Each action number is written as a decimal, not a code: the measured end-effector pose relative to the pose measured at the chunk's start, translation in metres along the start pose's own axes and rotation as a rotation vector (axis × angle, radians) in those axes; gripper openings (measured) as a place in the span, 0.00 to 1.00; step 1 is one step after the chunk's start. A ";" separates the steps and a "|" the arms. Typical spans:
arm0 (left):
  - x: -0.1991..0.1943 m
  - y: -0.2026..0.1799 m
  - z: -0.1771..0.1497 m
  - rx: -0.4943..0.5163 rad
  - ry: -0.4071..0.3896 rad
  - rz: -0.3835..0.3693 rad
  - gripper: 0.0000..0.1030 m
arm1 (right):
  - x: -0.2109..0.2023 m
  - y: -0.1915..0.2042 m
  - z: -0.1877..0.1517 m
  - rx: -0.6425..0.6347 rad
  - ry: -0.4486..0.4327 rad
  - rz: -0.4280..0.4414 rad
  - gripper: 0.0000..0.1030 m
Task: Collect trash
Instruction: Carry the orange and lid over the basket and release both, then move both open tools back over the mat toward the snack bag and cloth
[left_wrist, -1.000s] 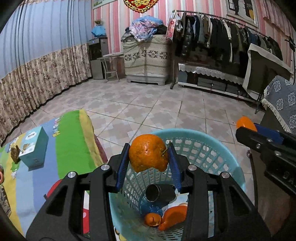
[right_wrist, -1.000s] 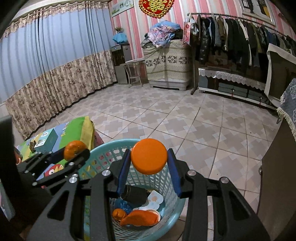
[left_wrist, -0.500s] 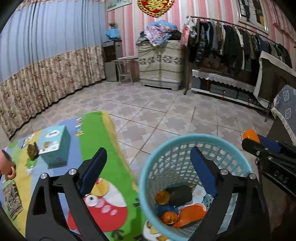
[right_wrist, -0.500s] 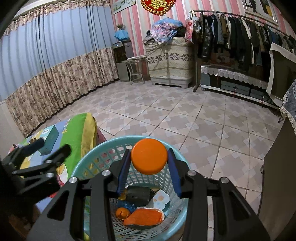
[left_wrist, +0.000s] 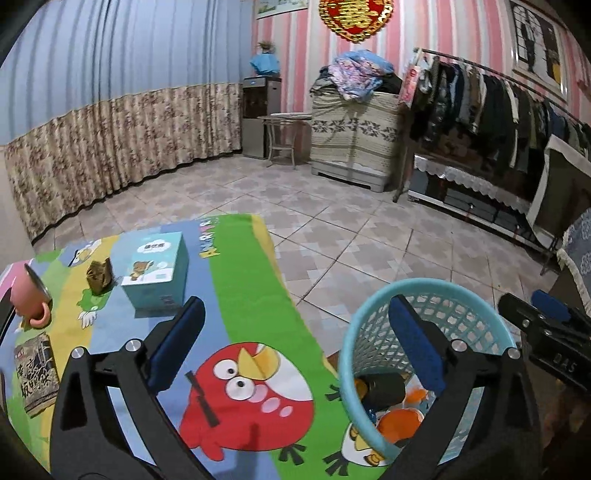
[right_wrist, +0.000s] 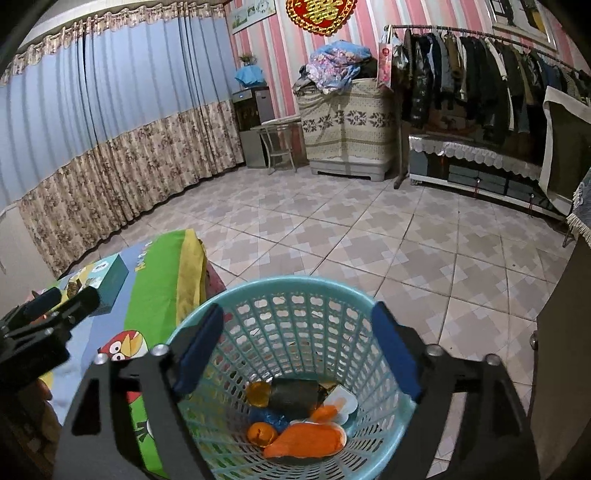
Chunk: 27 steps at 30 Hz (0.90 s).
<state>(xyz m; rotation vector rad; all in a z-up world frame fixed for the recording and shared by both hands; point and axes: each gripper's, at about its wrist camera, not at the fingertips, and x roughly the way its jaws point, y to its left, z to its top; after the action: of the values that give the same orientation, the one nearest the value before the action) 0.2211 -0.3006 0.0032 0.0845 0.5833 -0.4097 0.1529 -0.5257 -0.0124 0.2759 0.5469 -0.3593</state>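
Note:
A light blue mesh basket (right_wrist: 295, 282) stands on the floor by the table edge, directly under my right gripper (right_wrist: 297, 314). Its jaws are opening wide with nothing between them. In the basket lie a dark can (right_wrist: 295, 397), a small orange (right_wrist: 261, 434) and an orange wrapper (right_wrist: 306, 439). My left gripper (left_wrist: 295, 314) hovers over the cartoon tablecloth (left_wrist: 247, 391), left of the basket (left_wrist: 424, 286). Its jaws are also opening and hold nothing. On the table's left lie a snack packet (left_wrist: 35, 373) and a brown crumpled scrap (left_wrist: 99, 275).
A teal tissue box (left_wrist: 155, 269) and a pink mug (left_wrist: 31, 299) on its side rest on the table's left part. Tiled floor stretches beyond. A clothes rack (left_wrist: 498, 107) and a covered cabinet (left_wrist: 354, 136) line the far wall. Dark furniture stands close on the right.
The left gripper let its orange fall into the basket, opened, and swung left over the table. The right gripper opened and dropped its orange disc into the basket.

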 end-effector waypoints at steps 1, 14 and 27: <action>-0.001 0.004 0.000 -0.007 -0.003 0.007 0.94 | -0.001 0.001 0.000 0.000 -0.005 -0.003 0.85; -0.024 0.065 -0.007 -0.081 -0.015 0.087 0.95 | -0.005 0.038 -0.003 -0.111 -0.023 0.001 0.91; -0.055 0.175 -0.048 -0.119 0.016 0.265 0.95 | 0.002 0.123 -0.026 -0.278 0.003 0.063 0.92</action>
<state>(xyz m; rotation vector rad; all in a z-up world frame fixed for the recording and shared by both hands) 0.2246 -0.1114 -0.0129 0.0504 0.6016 -0.1169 0.1917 -0.4064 -0.0154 0.0249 0.5821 -0.2180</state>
